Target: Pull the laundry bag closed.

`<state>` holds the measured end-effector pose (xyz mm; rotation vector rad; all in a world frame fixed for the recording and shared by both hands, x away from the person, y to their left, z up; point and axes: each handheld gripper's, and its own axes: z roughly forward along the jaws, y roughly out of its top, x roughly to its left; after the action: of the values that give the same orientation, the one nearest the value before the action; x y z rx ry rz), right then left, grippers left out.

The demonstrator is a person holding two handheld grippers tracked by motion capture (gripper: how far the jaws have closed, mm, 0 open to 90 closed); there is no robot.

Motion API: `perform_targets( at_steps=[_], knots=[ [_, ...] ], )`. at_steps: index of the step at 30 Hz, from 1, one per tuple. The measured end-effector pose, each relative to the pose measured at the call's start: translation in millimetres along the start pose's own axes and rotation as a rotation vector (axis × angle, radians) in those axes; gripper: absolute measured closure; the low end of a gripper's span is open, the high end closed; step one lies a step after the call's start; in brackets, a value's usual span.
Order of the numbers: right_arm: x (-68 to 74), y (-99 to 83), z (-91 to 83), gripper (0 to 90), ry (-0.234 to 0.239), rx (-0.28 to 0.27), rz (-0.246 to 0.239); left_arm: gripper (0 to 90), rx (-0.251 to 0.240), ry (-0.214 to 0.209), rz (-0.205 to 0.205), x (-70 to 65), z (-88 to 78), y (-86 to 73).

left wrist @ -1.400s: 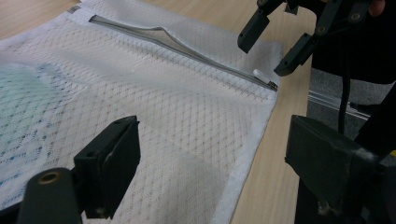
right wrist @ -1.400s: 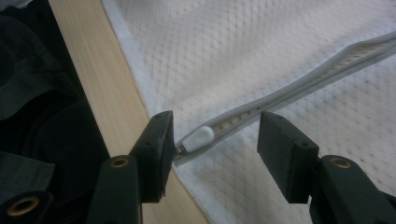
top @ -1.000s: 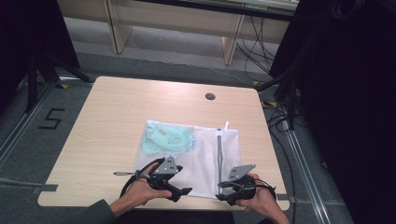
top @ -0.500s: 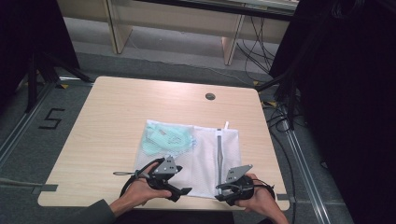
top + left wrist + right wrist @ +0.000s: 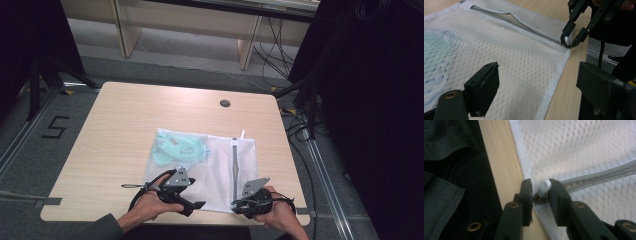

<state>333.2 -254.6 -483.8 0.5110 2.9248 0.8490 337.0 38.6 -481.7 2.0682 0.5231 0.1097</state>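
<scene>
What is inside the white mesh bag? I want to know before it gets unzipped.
Through the mesh bag, a pale green item shows in its left half; what it is cannot be told. The right claw has been closing on the white zipper pull.

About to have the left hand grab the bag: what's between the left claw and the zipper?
Bare white mesh of the laundry bag, in the left gripper view. The open left claw straddles the bag's edge; the zipper runs beyond it.

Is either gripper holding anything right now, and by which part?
The right gripper, jaws just closing, pinches the mesh bag's white zipper pull at the near edge. The left gripper stands open over the bag.
</scene>
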Motion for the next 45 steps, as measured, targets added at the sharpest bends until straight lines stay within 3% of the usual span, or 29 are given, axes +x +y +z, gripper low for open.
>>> perform_targets(
  at_steps=[4, 6, 8, 10, 11, 13, 16, 17, 18, 21, 22, 23, 27, 32, 35, 38, 42, 45],
  knots=[
    [1.2, 0.5, 0.5, 76.3, 0.003, -0.002, 0.018, 17.7, 0.002, 0.001, -0.004, -0.1, 0.0, -0.2],
    [0.1, 1.9, 1.6, 78.3, -0.001, -0.002, -0.008, 17.7, 0.0, 0.002, -0.023, -1.2, 0.8, -0.6],
    [1.6, 3.0, 0.7, 80.0, -0.001, -0.006, 0.007, 17.7, 0.0, 0.003, -0.024, -1.5, 0.7, -0.6],
    [0.5, 4.0, 1.9, 81.9, 0.007, -0.003, -0.021, 17.7, -0.002, 0.001, -0.025, -1.4, 0.9, -0.5],
    [2.2, 4.2, 0.8, 81.9, 0.005, 0.007, -0.002, 17.7, -0.002, 0.001, -0.025, -1.4, 0.9, -0.5],
    [0.8, 4.2, 0.8, 84.1, 0.014, 0.004, -0.024, 17.7, 0.0, 0.002, -0.023, -1.4, 0.4, -0.8],
    [2.1, 3.1, -1.2, 84.4, 0.012, 0.005, -0.001, 17.8, 0.001, -0.004, -0.008, 0.0, 0.3, -0.1],
    [0.9, 2.5, -3.2, 85.3, 0.014, -0.004, -0.006, 17.8, 0.002, 0.001, -0.024, -1.3, 0.7, -1.1],
    [2.5, 1.6, -5.0, 86.2, 0.009, 0.004, 0.023, 17.8, 0.001, 0.002, -0.022, -1.4, 0.5, -1.0],
    [1.3, 0.6, -5.1, 86.3, 0.01, 0.006, 0.018, 17.8, -0.002, 0.001, -0.025, -1.8, 1.1, -0.8],
    [1.3, 0.8, -5.4, 86.4, 0.011, 0.009, 0.017, 17.8, 0.003, -0.013, -0.007, -0.7, 1.7, -0.7],
    [1.2, 1.3, -5.8, 86.4, 0.011, 0.011, 0.014, 17.8, 0.001, -0.009, -0.018, -2.8, 3.3, -1.8],
    [2.3, 1.3, -8.9, 86.5, -0.01, 0.013, 0.052, 18.1, 0.011, -0.017, -0.009, -5.5, 5.7, -2.1],
    [1.2, 2.7, -13.4, 86.5, -0.016, 0.003, 0.074, 20.0, 0.015, -0.036, 0.021, -12.8, 16.4, -1.4],
    [0.3, 4.4, -17.2, 86.5, -0.02, -0.027, 0.093, 22.7, 0.013, -0.071, 0.028, -24.3, 32.3, 0.1],
    [-1.3, 4.3, -20.5, 86.5, -0.024, -0.048, 0.099, 24.1, 0.012, -0.079, 0.053, -29.7, 43.3, 4.0],
    [-0.8, 4.6, -23.9, 86.5, -0.031, -0.061, 0.118, 24.7, 0.0, -0.081, 0.049, -31.5, 52.6, 10.4],
    [-2.2, 5.0, -25.3, 86.5, -0.035, -0.074, 0.127, 31.4, 0.003, -0.08, 0.069, -32.8, 61.3, 14.6]
  ],
)
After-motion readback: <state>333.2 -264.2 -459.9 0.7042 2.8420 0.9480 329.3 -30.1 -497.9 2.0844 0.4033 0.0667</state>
